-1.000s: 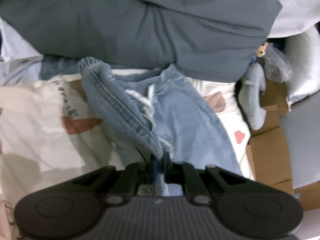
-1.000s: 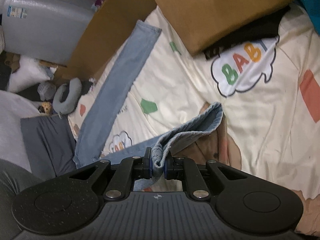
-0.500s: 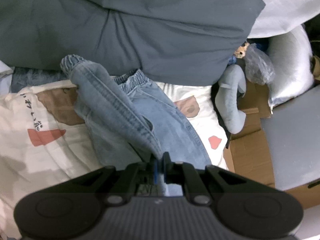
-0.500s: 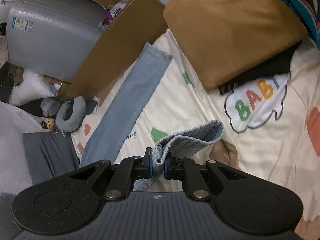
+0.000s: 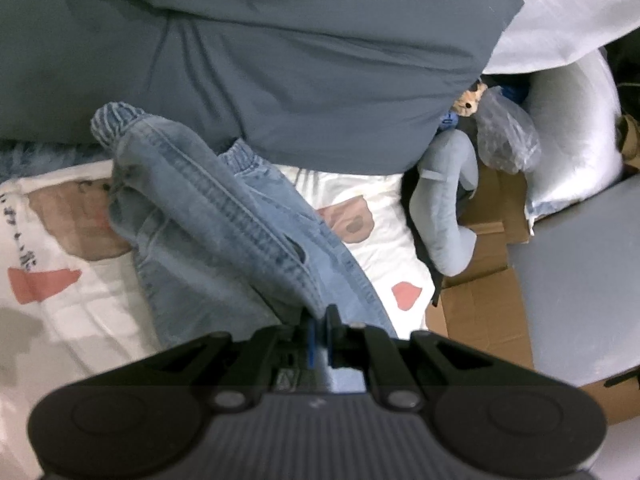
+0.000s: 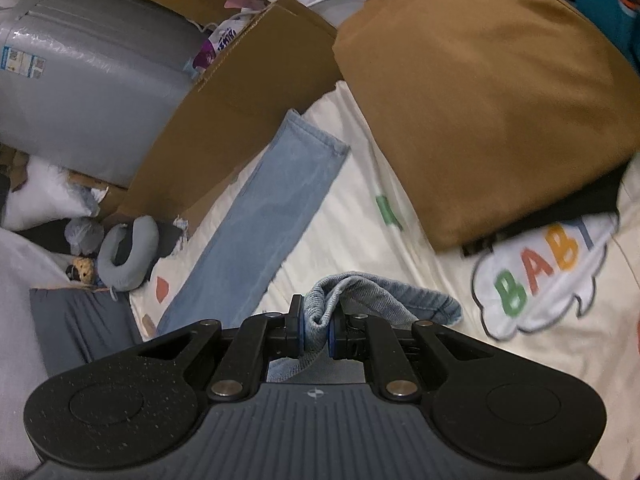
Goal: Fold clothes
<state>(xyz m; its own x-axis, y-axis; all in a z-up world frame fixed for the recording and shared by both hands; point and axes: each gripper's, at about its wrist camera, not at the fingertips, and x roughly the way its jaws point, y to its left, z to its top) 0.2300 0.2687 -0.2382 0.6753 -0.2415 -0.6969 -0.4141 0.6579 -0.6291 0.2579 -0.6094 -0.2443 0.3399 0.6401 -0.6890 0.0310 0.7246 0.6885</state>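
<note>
Left gripper (image 5: 319, 322) clenched on a fold of the light-blue denim jeans (image 5: 224, 216). The cloth ran away from the fingers, up and leftward, to the elasticated waistband (image 5: 248, 160), which lay against a large slate-grey cushion (image 5: 280, 60).

Right gripper (image 6: 316, 330) was likewise clamped, on a bunched leg cuff (image 6: 372, 292) that spilled off to the right of its fingers. The other leg (image 6: 264, 232) lay flat on the cream printed bedsheet (image 6: 440, 280), its long axis running ahead and slightly right of the fingers toward a brown cardboard box (image 6: 240, 112).

Judgement: the lifted leg must go across onto the flat one, which lies left of the right fingers; the right hand looks nearer to it.

Legible writing: "BABY" in coloured letters inside a cloud print (image 6: 536, 280), right of the right fingers. Labels on the grey wrapped case (image 6: 92, 80) were too small to read.
</note>
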